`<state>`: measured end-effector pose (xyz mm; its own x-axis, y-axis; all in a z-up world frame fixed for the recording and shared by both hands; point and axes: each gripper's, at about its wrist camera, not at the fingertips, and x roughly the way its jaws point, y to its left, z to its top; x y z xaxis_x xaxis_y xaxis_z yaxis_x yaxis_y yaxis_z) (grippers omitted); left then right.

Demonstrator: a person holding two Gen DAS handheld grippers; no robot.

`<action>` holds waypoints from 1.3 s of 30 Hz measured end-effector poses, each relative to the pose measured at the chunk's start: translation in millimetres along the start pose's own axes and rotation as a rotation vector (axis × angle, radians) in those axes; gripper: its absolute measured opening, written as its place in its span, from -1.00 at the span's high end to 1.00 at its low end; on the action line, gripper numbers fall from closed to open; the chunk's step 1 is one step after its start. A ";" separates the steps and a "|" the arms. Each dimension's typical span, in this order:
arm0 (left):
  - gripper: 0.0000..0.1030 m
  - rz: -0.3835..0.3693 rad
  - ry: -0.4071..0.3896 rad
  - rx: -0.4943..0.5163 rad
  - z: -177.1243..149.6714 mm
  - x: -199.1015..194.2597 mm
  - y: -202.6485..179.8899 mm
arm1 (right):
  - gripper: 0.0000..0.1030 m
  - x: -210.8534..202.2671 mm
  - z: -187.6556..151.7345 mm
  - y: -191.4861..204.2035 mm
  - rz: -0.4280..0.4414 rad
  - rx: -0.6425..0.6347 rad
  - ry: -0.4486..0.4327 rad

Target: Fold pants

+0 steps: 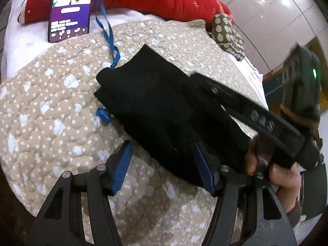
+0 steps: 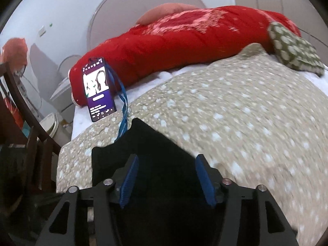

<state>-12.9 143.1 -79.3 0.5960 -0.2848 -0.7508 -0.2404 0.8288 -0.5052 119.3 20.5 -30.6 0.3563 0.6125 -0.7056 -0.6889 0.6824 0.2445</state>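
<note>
The black pants (image 1: 164, 106) lie folded into a compact bundle on the beige spotted quilt (image 1: 51, 112). My left gripper (image 1: 163, 149) is open over the bundle's near edge, its blue pads apart, holding nothing. The right gripper's black body (image 1: 256, 114) reaches over the bundle from the right, held by a hand. In the right wrist view the pants (image 2: 160, 147) fill the space under the right gripper (image 2: 167, 164), which is open with nothing between its pads.
A phone (image 1: 70, 10) (image 2: 99, 89) with a blue lanyard (image 1: 108, 39) lies at the quilt's far edge. A red pillow (image 2: 184, 39) and a green spotted cushion (image 2: 295, 49) sit behind. A dark wooden rail (image 2: 24, 106) stands left of the bed.
</note>
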 end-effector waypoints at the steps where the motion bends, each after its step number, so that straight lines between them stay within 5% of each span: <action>1: -0.19 -0.001 0.007 -0.008 0.8 4.5 1.0 | -0.14 8.7 6.0 0.8 0.010 -0.014 0.016; 9: -0.32 -0.019 -0.035 -0.037 3.4 16.6 0.3 | -0.18 72.1 25.2 0.4 0.073 -0.047 0.146; 10: -0.20 -0.026 -0.048 -0.045 3.8 17.2 1.1 | -0.09 74.4 24.2 -1.2 0.086 -0.033 0.140; 11: 0.18 -0.020 -0.057 -0.047 4.1 17.0 1.3 | 0.13 73.3 24.0 -2.6 0.098 -0.017 0.119; 12: 0.34 0.004 -0.056 -0.038 4.6 16.0 1.1 | 0.57 70.1 24.2 -3.0 0.122 -0.001 0.101; 13: 0.46 -0.007 -0.049 -0.030 4.9 14.5 -0.2 | 0.65 64.5 24.3 -2.6 0.135 0.010 0.081; 17: 0.63 -0.004 -0.117 0.061 0.0 -13.0 -20.6 | 0.77 13.0 21.9 5.7 0.126 -0.013 -0.054; 23: 0.63 -0.043 -0.259 0.370 -34.1 -63.6 -96.4 | 0.78 -118.3 -4.2 -21.1 0.147 0.079 -0.330; 26: 0.63 -0.081 -0.235 0.525 -61.4 -61.0 -132.8 | 0.78 -172.8 -44.9 -45.4 0.083 0.145 -0.404; 30: 0.63 -0.105 -0.112 0.690 -101.9 -22.6 -171.2 | 0.81 -204.9 -115.9 -87.6 -0.023 0.328 -0.398; 35: 0.62 -0.027 0.035 0.817 -130.4 16.4 -189.4 | 0.67 -226.5 -194.7 -133.0 -0.275 0.598 -0.327; 37: 0.50 -0.069 0.030 0.820 -126.2 0.4 -189.1 | 0.13 -243.2 -212.9 -136.0 -0.236 0.640 -0.373; 39: 0.28 -0.129 0.034 0.810 -117.3 -18.2 -185.6 | -0.05 -256.1 -223.0 -133.3 -0.162 0.690 -0.428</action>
<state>-69.0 -62.1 -21.8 0.5543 -0.4055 -0.7268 0.4638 0.8756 -0.1348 -20.9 -316.4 -30.8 0.7235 0.4891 -0.4872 -0.1152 0.7814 0.6133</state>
